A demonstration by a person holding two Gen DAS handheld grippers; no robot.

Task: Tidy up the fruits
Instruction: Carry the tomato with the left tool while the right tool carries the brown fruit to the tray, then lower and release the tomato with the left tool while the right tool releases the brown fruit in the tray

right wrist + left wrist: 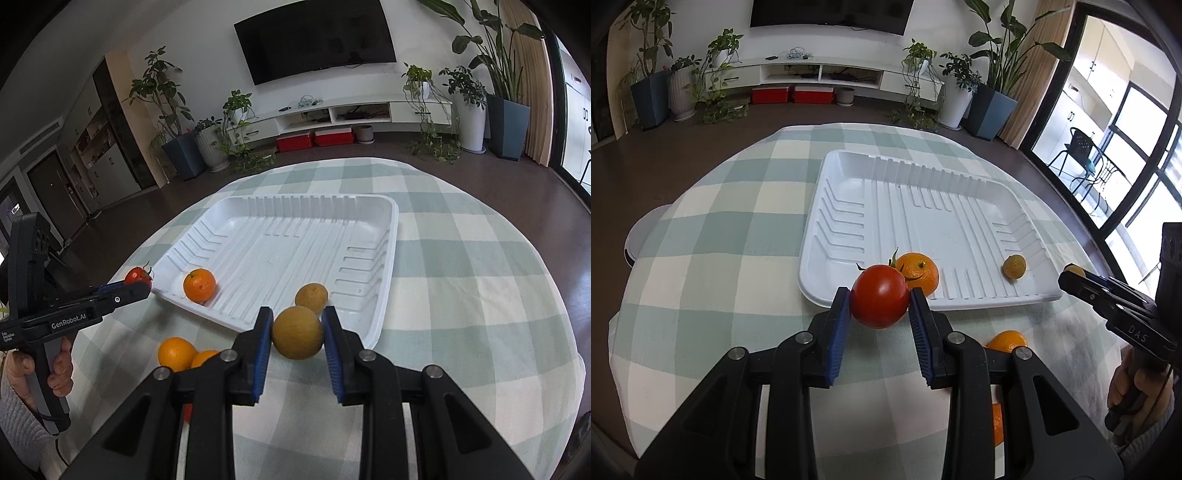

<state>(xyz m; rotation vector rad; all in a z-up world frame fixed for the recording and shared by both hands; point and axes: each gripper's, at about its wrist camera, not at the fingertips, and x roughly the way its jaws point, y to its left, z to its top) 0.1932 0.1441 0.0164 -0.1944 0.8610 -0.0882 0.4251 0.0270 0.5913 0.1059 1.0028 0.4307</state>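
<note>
My left gripper [880,301] is shut on a red tomato [879,301] and holds it just before the near rim of the white tray [849,177]. In the tray lie an orange [919,272] and a small yellow-brown fruit [1014,266]. My right gripper [297,332] is shut on a second yellow-brown fruit [297,332], above the tray's near rim [384,310]. The right wrist view also shows the orange [199,284] and the small fruit [312,296] in the tray, and the left gripper [138,284] with the tomato [136,276].
Two oranges [176,353] [203,357] lie on the checked tablecloth [461,295] near me, left of the right gripper; one shows in the left wrist view [1007,340]. A white round object [642,236] sits at the table's left edge.
</note>
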